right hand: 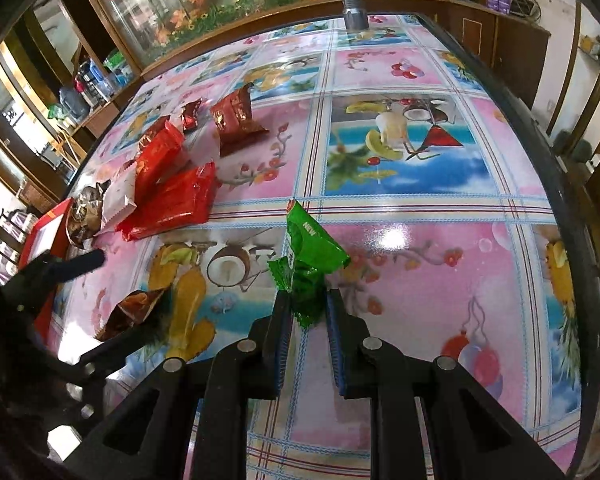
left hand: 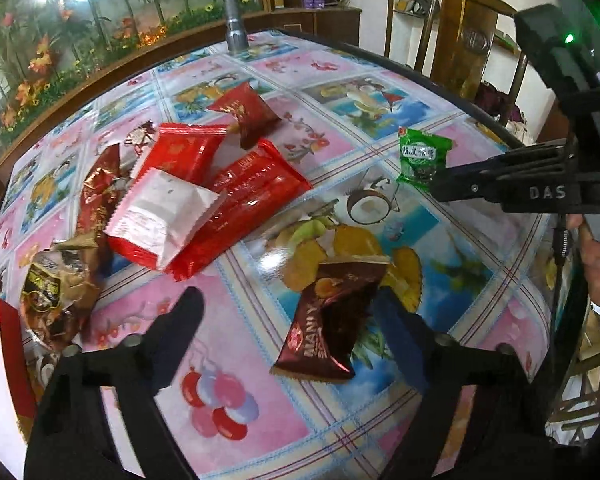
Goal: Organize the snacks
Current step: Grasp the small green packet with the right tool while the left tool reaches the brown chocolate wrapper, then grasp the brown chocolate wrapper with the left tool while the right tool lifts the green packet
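- My right gripper (right hand: 307, 312) clamps the green packet (right hand: 308, 256); I should keep it pinched.
- My left gripper (left hand: 288, 312) gapes around the brown packet (left hand: 332, 320); I should centre, then squeeze.

right hand-held gripper (right hand: 308, 312) pinching green snack packet (right hand: 306, 256), floral table (right hand: 420, 208)

Red box (left hand: 4, 364) cut off left

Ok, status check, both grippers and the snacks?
Right gripper shut on green packet. Left gripper open around brown packet. Red pile waiting; path clear.
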Demonstrator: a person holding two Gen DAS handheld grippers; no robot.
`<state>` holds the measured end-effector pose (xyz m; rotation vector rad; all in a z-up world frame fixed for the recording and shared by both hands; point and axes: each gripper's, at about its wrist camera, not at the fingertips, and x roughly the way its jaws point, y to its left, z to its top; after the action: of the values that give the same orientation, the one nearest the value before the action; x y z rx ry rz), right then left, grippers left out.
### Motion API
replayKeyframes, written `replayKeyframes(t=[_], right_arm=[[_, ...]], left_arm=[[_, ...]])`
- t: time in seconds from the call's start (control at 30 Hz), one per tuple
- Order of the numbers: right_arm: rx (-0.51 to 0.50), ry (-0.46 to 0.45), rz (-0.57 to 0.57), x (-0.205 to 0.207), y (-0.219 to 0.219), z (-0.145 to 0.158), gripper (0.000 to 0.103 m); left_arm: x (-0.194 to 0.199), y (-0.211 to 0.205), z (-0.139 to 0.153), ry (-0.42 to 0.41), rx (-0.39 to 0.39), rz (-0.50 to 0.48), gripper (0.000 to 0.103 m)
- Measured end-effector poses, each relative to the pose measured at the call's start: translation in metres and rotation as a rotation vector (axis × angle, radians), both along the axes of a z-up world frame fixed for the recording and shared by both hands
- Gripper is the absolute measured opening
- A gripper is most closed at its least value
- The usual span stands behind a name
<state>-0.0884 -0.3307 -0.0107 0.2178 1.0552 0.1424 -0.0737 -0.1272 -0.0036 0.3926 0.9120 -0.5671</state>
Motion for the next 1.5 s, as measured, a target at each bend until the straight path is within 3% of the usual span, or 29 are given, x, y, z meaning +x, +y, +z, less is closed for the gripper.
replayKeyframes(t=[0.17,0.23,0.47,0.53,0.73,0.97,1.07,1.17,1.2,1.27,1.33,1.5], right_arm=[[0.002,-0.002,-0.002,-0.001,0.000,0.001,0.019],[-0.012,-0.003,0.000,-0.001,0.001,0.001,0.019],[-0.035,-0.001,-0.007,0.003,0.010,0.002,0.013],[-0.008,-0.005,-0.005,0.003,0.011,0.001,0.007],[0.059,-0.032,0.006,-0.001,0.016,0.004,0.002],[0.114,-0.115,0.066,-0.009,0.039,0.025,0.002],[0.037,-0.139,0.059,-0.012,0.045,0.033,0.002],[0.009,-0.151,-0.008,-0.017,0.021,0.040,0.009],[-0.015,-0.151,-0.030,-0.017,0.012,0.041,0.017],[-0.070,-0.156,-0.016,-0.014,0.003,0.042,0.053],[-0.105,-0.157,0.012,-0.008,-0.003,0.040,0.071],[-0.144,-0.082,0.112,0.020,0.005,0.020,0.071]], left_arm=[[-0.001,-0.009,-0.005,0.007,-0.003,-0.040,0.049],[0.003,-0.008,-0.005,0.025,-0.023,-0.040,0.032],[0.002,0.001,-0.004,0.045,-0.093,-0.009,0.030],[0.003,0.008,-0.004,0.054,-0.117,0.010,0.030],[-0.004,0.037,0.003,0.038,-0.169,0.068,0.030],[-0.026,0.081,0.032,-0.037,-0.225,0.130,0.030],[-0.031,0.094,0.041,-0.057,-0.219,0.148,0.030],[-0.038,0.099,0.043,-0.058,-0.243,0.143,0.030],[-0.040,0.100,0.043,-0.059,-0.245,0.141,0.030],[-0.045,0.101,0.043,-0.056,-0.257,0.129,0.030],[-0.048,0.102,0.044,-0.051,-0.265,0.124,0.030],[-0.052,0.107,0.046,-0.038,-0.280,0.141,0.030]])
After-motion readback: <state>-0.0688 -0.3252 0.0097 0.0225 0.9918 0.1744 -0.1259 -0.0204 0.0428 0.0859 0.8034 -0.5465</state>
